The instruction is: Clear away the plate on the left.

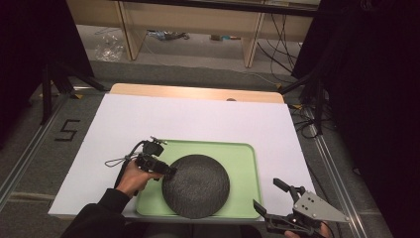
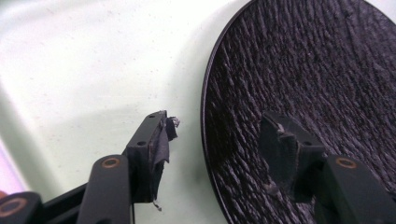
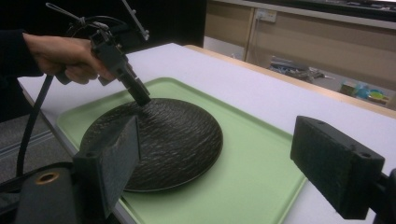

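Black textured plate point(image 1: 196, 185) on green tray point(image 1: 243, 163), white table cover point(image 1: 198, 119) beneath. Left gripper point(image 2: 215, 140) jaws apart, straddling plate rim. Right gripper point(image 1: 270, 196) jaws wide apart, off tray's right edge.

Black tools point(image 1: 166, 171), black sleeve point(image 1: 106, 210)

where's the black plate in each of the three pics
High view: the black plate sits low and centre, on the green tray.
Left gripper view: its rim fills the right side, between the open jaws.
Right gripper view: centre-left.
Shared landmark: the green tray beneath it.
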A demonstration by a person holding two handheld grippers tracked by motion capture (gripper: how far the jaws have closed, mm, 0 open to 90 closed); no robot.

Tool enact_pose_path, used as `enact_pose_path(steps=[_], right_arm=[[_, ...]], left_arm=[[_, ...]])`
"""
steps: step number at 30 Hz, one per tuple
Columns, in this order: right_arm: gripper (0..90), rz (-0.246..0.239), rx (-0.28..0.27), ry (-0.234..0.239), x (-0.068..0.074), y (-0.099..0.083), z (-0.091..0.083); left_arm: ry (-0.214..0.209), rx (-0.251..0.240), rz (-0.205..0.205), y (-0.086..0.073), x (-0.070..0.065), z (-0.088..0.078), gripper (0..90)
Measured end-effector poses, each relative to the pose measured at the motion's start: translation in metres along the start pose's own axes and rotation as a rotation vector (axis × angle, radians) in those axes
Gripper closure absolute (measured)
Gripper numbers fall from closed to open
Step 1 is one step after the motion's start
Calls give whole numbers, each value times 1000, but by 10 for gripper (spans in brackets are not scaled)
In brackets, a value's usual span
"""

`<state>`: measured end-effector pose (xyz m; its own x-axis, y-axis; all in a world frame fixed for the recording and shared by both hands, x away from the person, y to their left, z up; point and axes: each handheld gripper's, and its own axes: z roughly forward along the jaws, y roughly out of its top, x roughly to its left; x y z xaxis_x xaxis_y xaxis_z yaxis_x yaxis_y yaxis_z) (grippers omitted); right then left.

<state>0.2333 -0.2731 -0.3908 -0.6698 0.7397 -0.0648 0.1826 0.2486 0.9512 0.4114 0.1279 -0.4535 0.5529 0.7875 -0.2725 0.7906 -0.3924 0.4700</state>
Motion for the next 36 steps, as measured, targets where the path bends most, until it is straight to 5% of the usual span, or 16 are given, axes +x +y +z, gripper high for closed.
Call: enact_pose_path(steps=[11,17,36], right_arm=[[169,15,-2,1,1,0,0],[169,10,-16,9,1,0,1],[169,17,8,6,1,0,-1]], left_arm=[[26,-149,-8,-5,-5,-25,308],[18,-283,-2,-16,-10,-46,288],[-26,-443,32,-42,-15,-77,246]])
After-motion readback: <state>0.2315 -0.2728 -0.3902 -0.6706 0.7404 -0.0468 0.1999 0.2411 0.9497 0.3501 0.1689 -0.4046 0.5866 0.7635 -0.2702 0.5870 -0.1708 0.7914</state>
